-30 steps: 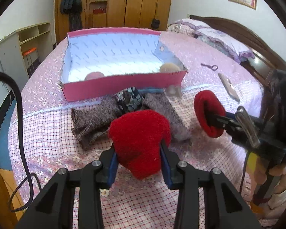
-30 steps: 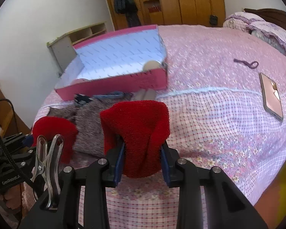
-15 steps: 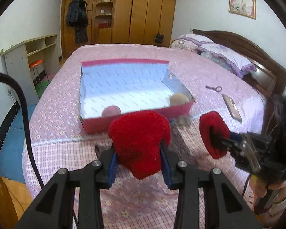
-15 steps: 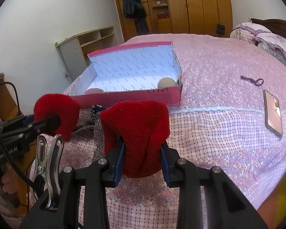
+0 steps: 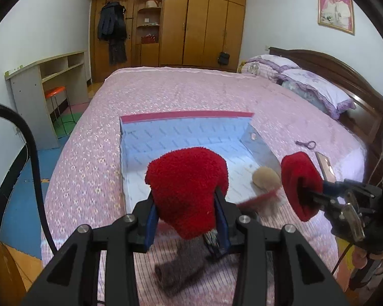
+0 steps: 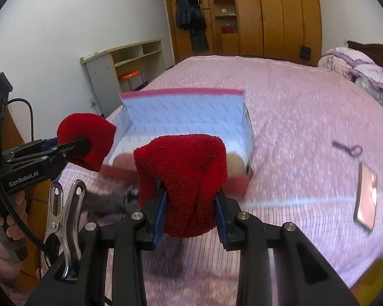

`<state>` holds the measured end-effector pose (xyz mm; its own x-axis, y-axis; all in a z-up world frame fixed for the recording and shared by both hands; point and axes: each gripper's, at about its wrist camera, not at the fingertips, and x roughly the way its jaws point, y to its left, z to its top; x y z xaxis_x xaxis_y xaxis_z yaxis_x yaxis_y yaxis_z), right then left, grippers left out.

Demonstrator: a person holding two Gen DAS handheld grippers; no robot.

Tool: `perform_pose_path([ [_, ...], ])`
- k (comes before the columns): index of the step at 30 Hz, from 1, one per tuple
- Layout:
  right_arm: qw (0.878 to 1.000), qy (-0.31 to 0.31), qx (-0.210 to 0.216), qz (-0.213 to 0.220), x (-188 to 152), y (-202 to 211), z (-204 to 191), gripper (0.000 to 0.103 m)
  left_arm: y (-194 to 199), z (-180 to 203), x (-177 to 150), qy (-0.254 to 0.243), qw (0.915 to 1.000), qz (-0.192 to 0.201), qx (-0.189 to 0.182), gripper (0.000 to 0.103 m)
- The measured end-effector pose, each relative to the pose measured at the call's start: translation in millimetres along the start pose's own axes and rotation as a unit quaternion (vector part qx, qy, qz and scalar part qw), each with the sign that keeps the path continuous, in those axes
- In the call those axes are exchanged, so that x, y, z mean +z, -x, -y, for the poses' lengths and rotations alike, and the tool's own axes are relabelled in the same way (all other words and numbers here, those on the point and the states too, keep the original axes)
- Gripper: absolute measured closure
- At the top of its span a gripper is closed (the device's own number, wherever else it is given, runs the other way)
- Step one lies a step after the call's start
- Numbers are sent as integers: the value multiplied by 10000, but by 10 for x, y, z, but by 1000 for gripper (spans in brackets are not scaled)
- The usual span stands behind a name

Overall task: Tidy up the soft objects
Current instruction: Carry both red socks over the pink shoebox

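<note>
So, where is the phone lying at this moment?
In the right wrist view, the phone lies on the bed, far right, just below the key, right of the pink box.

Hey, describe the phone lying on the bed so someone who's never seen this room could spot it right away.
Start at the big bed with the pink floral cover and find the open pink box on it. To the box's right lies a small dark key, and nearer than that the phone: flat, rectangular, glossy rose-gold, the only hard shiny slab there.

Both wrist cameras look along their fingers, sharing the box (image 5: pixel 186 132) (image 6: pixel 183 107) on the bed (image 5: pixel 191 89) (image 6: pixel 293 97).
</note>
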<state>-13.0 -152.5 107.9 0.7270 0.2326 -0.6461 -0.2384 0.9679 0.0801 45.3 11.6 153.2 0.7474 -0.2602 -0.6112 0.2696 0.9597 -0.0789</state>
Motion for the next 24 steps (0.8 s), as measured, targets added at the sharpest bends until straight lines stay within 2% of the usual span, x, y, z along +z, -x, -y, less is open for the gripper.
perform_pose_path([
  [6, 9999, 155, 33, 17, 302, -233, 23, 69, -258, -74, 200, 71, 9999, -71, 111, 63],
  [12, 9997, 230, -19, -47, 432, -411, 51, 69, -440, -130, 321, 39, 9996, -127, 235, 63],
  [18, 9996, 240, -97, -110, 557, -570, 120, 69, -621, -184, 363, 62, 9993, -226, 293, 63],
  [24, 9988, 308, -178, -346, 705, -834, 177, 69, -843, -214, 381, 61, 9991, -279, 325, 63],
])
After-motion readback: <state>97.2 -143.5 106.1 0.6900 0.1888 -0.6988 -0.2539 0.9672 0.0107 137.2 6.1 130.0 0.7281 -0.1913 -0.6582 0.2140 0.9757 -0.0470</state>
